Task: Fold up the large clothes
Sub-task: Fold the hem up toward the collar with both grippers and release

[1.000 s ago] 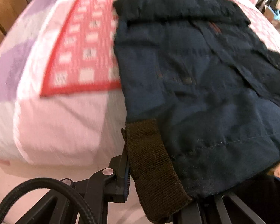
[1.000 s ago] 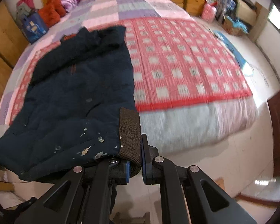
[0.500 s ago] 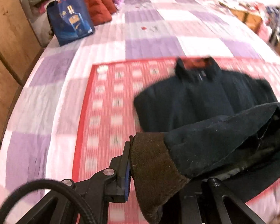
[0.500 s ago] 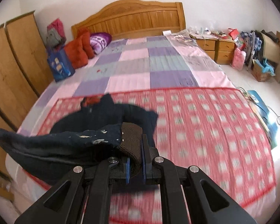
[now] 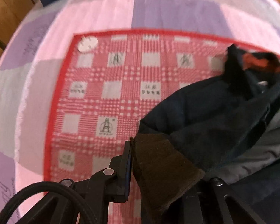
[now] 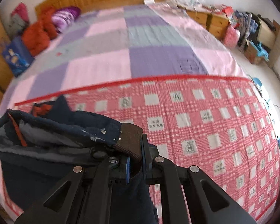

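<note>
A dark navy jacket [image 5: 211,115] is carried bottom-over-top above the red checked blanket [image 5: 106,93] on the bed [image 6: 106,61]. Its brown ribbed hem [image 5: 158,169] is held at both corners. The collar [image 5: 255,65] is seen lying on the blanket ahead; the grey lining [image 6: 46,136] is exposed beneath the lifted layer.

Left hand-held gripper [image 5: 164,169]: hem band between the jaws, which are opening; only one finger [image 5: 126,168] is visible, the other being covered by cloth, so continued pressure cannot be confirmed. Right hand-held gripper [image 6: 135,158]: clamped tight on the opposite hem corner [image 6: 130,140].

Step judged: the lengthwise fold, hem brought toward the collar, appears near its end.

Next move is judged to call for:
- the hem being lowered level with the collar, both corners squared
- release on both sides only once the layer rests flat
- the upper layer being smoothed, since it sags between the grips

Risk noted: an early left release could let that corner drop askew.
</note>
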`<state>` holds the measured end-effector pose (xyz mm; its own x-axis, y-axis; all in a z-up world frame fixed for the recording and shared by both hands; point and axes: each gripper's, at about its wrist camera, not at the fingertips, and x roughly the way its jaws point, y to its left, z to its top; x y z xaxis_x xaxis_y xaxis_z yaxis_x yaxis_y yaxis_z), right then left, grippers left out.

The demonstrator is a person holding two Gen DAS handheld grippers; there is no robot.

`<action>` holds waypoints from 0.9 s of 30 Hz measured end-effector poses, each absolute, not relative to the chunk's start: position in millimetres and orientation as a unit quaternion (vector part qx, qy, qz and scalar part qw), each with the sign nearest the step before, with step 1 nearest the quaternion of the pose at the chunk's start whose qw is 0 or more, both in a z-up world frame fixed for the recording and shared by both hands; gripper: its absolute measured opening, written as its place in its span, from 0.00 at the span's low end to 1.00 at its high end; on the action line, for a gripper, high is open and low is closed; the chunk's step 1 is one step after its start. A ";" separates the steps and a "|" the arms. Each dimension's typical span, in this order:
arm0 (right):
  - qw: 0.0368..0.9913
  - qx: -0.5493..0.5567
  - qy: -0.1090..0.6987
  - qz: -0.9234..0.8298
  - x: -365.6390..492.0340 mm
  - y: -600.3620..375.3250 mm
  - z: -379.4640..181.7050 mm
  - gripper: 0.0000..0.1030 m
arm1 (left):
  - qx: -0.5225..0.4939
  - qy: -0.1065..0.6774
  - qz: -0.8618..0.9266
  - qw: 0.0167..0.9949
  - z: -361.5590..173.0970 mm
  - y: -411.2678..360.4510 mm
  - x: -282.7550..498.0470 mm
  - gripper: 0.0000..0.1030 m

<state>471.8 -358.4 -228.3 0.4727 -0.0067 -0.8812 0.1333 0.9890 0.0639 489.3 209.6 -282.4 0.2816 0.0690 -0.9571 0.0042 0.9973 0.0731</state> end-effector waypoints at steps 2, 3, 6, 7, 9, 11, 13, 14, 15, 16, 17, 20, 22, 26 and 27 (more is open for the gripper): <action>0.844 0.058 0.531 -0.051 484.4 -358.2 -252.1 0.10 | 0.020 0.619 0.025 0.785 -305.3 210.2 501.6 0.29; 0.839 0.056 0.539 -0.055 489.3 -357.9 -261.6 0.10 | 0.019 0.622 0.028 0.782 -312.7 210.1 504.6 0.33; 0.826 0.067 0.556 -0.068 502.1 -362.4 -285.7 0.11 | -0.007 0.632 0.030 0.774 -332.9 212.8 515.5 0.45; 0.823 0.071 0.559 -0.073 505.9 -363.6 -290.5 0.11 | -0.016 0.634 0.033 0.772 -336.6 215.3 518.6 0.47; 0.817 0.077 0.567 -0.072 513.4 -363.6 -297.1 0.19 | -0.032 0.636 0.025 0.771 -336.5 219.0 524.4 0.51; 0.816 0.055 0.572 -0.071 518.9 -358.3 -296.1 0.33 | -0.032 0.633 0.019 0.774 -330.3 221.7 529.3 0.61; 0.816 0.035 0.572 -0.074 522.2 -358.6 -288.3 0.58 | -0.035 0.629 0.004 0.776 -319.0 227.3 535.0 0.70; 0.819 0.041 0.568 -0.068 522.6 -363.2 -282.4 0.65 | -0.047 0.632 -0.006 0.773 -315.7 232.4 538.8 0.73; 0.820 0.052 0.567 -0.062 522.8 -368.9 -276.9 0.75 | -0.055 0.632 -0.011 0.773 -309.1 239.1 543.0 0.78; 0.821 0.069 0.564 -0.054 523.6 -376.7 -268.5 0.80 | -0.055 0.633 -0.017 0.772 -302.8 243.4 546.1 0.82; 0.824 0.088 0.558 -0.043 524.0 -383.9 -258.9 0.81 | -0.054 0.633 -0.023 0.772 -296.7 246.3 549.0 0.87; 0.841 0.112 0.529 -0.032 518.7 -395.2 -225.3 0.81 | -0.073 0.635 -0.047 0.767 -282.7 253.9 554.0 0.93; 0.856 0.110 0.506 -0.015 509.7 -392.1 -200.9 0.81 | -0.154 0.620 -0.052 0.768 -271.9 269.3 556.8 0.98; 0.884 0.043 0.463 0.036 473.3 -343.4 -169.6 0.81 | -0.364 0.585 -0.067 0.722 -273.1 287.9 556.4 0.99; 0.884 0.030 0.464 0.050 464.9 -329.1 -170.1 0.81 | -0.361 0.576 -0.073 0.730 -267.8 283.1 553.2 0.99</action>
<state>464.9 -329.1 -170.1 0.5646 0.1163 -0.8171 -0.0611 0.9932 0.0991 553.2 283.1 -267.8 0.3264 -0.5213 -0.7885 -0.3095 0.7293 -0.6102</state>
